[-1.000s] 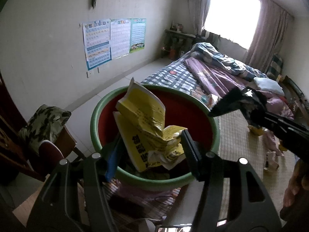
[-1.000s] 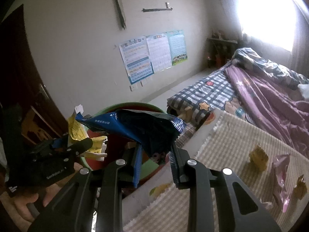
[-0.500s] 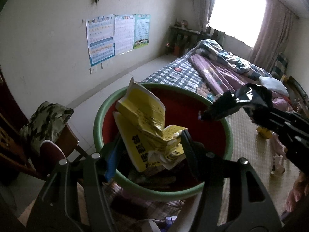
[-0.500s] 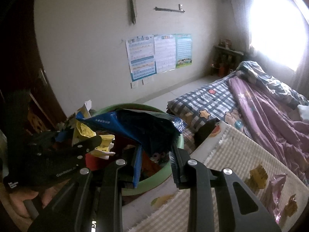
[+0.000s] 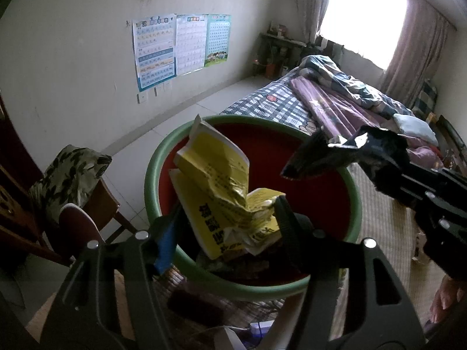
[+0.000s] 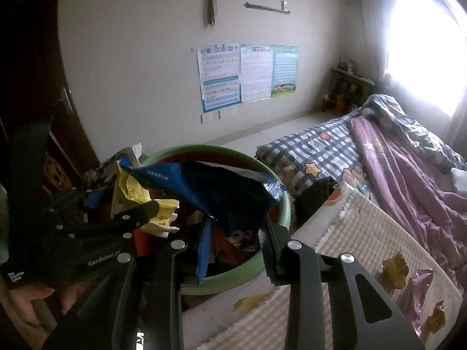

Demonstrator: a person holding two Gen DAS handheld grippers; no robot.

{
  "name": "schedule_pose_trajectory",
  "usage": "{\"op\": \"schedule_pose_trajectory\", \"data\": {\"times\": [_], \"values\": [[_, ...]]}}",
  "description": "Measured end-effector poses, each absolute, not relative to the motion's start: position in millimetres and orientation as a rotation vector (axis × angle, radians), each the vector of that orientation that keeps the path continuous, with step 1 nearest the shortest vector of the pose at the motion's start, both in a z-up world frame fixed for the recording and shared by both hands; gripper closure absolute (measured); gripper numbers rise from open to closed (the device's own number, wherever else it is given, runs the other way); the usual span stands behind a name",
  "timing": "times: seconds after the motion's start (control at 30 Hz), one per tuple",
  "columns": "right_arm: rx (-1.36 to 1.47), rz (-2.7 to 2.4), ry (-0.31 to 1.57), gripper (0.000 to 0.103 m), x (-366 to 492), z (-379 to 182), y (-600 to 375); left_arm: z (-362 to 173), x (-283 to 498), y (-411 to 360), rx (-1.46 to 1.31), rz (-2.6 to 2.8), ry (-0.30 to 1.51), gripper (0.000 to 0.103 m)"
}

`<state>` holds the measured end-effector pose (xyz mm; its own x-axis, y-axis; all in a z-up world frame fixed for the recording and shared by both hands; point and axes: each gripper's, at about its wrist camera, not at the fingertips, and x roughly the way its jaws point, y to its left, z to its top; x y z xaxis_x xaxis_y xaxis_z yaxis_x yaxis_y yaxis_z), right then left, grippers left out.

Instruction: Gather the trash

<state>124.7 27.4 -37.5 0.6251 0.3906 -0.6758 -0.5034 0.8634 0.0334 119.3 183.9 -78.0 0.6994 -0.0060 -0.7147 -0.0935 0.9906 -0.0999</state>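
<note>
Over a green-rimmed red basin (image 5: 151,180) my left gripper (image 5: 226,218) holds a crumpled yellow paper (image 5: 216,175). Its jaws are opening, and the paper still sits between the pads. My right gripper (image 6: 235,239) carries a blue snack wrapper (image 6: 221,186) above the same basin (image 6: 204,147). Those jaws are opening too, with the wrapper's lower end still between them. In the left wrist view the wrapper (image 5: 321,154) hangs over the basin's right rim. The basin holds several pieces of trash. A hand (image 6: 29,300) grips the left gripper's handle.
A bed with checked and purple bedding (image 5: 335,105) lies behind the basin. A striped mat (image 6: 364,233) carries loose scraps (image 6: 394,268) and a pink wrapper (image 6: 420,283). A chair with a camouflage cushion (image 5: 67,172) stands at the left. Posters (image 5: 181,46) hang on the wall.
Both grippers have come in over the basin. The right gripper with the blue wrapper has slid left, from beside the rim to above it. The yellow paper keeps its place in the left jaws.
</note>
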Motion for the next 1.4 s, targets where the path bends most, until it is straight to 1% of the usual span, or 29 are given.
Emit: {"op": "schedule_pose_trajectory", "data": {"times": [0.03, 0.07, 0.1, 0.17, 0.47, 0.63, 0.83, 0.93, 1.07, 1.23, 1.3, 1.4], "values": [[-0.165, 0.521, 0.735, 0.072, 124.7, -38.1, 28.0, -77.5, 119.4, 183.4, -0.133, 0.051, 0.795, 0.043], [-0.165, 0.523, 0.734, 0.070, 124.3, -38.5, 27.6, -78.1, 119.3, 184.9, -0.136, 0.055, 0.794, 0.042], [-0.165, 0.524, 0.730, 0.060, 123.2, -38.0, 28.5, -78.7, 119.2, 185.3, -0.140, 0.058, 0.794, 0.035], [-0.163, 0.523, 0.710, 0.049, 121.5, -36.3, 27.8, -80.1, 118.8, 188.7, -0.154, 0.066, 0.791, 0.023], [-0.145, 0.512, 0.711, 0.049, 116.7, -38.2, 13.2, -81.1, 115.3, 191.3, -0.173, 0.087, 0.778, 0.021], [-0.127, 0.482, 0.716, 0.045, 107.4, -38.5, -7.4, -77.8, 109.8, 188.9, -0.175, 0.100, 0.756, 0.021], [-0.074, 0.399, 0.747, 0.042, 86.6, -51.1, -58.6, -74.1, 94.4, 171.2, -0.106, 0.114, 0.741, 0.021], [-0.015, 0.313, 0.788, 0.042, 73.1, -64.6, -103.1, -65.4, 85.7, 158.0, -0.077, 0.109, 0.722, 0.021], [0.056, 0.175, 0.825, 0.042, 58.9, -78.7, -162.2, -54.5, 75.8, 130.3, -0.061, 0.036, 0.725, 0.021], [0.166, 0.027, 0.865, 0.041, 41.1, -94.7, -230.9, -48.8, 67.5, 65.2, 0.038, -0.122, 0.722, 0.021], [0.199, -0.008, 0.879, 0.037, 39.3, -98.5, -250.2, -50.8, 64.2, 43.2, 0.058, -0.175, 0.733, 0.021], [0.267, -0.007, 0.899, 0.035, 43.8, -103.3, -266.1, -55.5, 58.4, 16.1, 0.079, -0.241, 0.755, 0.021]]}}
